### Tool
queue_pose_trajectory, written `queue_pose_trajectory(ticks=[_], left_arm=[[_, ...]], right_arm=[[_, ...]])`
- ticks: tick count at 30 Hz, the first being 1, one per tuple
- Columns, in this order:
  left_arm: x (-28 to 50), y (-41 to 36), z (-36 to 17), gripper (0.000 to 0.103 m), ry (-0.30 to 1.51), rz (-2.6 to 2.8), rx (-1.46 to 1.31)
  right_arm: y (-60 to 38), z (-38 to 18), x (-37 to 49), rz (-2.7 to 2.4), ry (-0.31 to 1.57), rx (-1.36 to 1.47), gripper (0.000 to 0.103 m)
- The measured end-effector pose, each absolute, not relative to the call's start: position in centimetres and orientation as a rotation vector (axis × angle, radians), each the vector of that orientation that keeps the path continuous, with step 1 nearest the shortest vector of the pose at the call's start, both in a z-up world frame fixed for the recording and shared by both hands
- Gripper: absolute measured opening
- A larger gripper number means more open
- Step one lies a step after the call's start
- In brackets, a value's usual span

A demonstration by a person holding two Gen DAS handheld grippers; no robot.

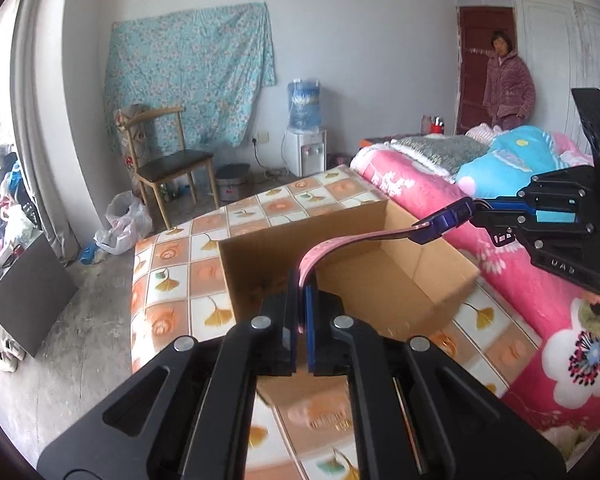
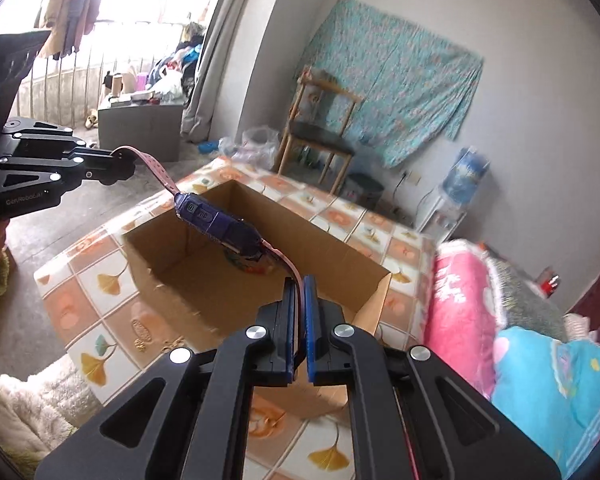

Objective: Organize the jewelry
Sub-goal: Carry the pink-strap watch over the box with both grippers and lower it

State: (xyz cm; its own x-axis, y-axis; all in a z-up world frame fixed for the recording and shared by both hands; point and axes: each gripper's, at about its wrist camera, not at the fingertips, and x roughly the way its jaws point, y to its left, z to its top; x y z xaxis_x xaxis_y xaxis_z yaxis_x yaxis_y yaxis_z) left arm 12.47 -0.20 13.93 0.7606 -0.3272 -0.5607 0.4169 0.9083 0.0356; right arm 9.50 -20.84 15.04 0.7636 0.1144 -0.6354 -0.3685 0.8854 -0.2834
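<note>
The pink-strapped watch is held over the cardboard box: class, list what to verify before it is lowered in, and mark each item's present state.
1. Left gripper shut on one end of the pink strap: ok.
2. Right gripper shut on the other strap end: ok.
3. Purple-bodied, pink-strapped watch hanging above the open brown cardboard box, not the tiled tablecloth: ok.
4. Box top open, flaps out of the way: ok.
5. Free floor space inside the box, where a small colourful item already lies: ok.
6. Watch face undamaged: cannot tell.
</note>
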Motion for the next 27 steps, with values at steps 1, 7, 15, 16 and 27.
queue_pose_trajectory(ticks=[1,7,15,16,27], left_arm=[[14.1,-0.5,13.8,0.003,0.609,-0.42,0.16],[24.2,-2.5,9.5,0.003,0.876,-0.461,0.124],[32.5,-3.5,3.2,0.003,1.205,-0.467,0.031],[33.0,-3.7,2.7,0.003,1.23,-0.464,0.036],[35.8,-5.0,-1.9,0.008,1.432,-0.453,0.03]], right_arm=[[-21.3,14.7,11.2,0.284,0.691,-0.408,0.005],[-23.3,9.2,20.9,0.406,1.037,-0.404,0.004],[-24.5,4.3,27.9,0.476,1.27,-0.382,0.003],[-24.4,4.1,28.4,0.477,1.283,-0.382,0.003],[-24.4,1.9,33.3,0.477,1.437,-0.421,0.01]])
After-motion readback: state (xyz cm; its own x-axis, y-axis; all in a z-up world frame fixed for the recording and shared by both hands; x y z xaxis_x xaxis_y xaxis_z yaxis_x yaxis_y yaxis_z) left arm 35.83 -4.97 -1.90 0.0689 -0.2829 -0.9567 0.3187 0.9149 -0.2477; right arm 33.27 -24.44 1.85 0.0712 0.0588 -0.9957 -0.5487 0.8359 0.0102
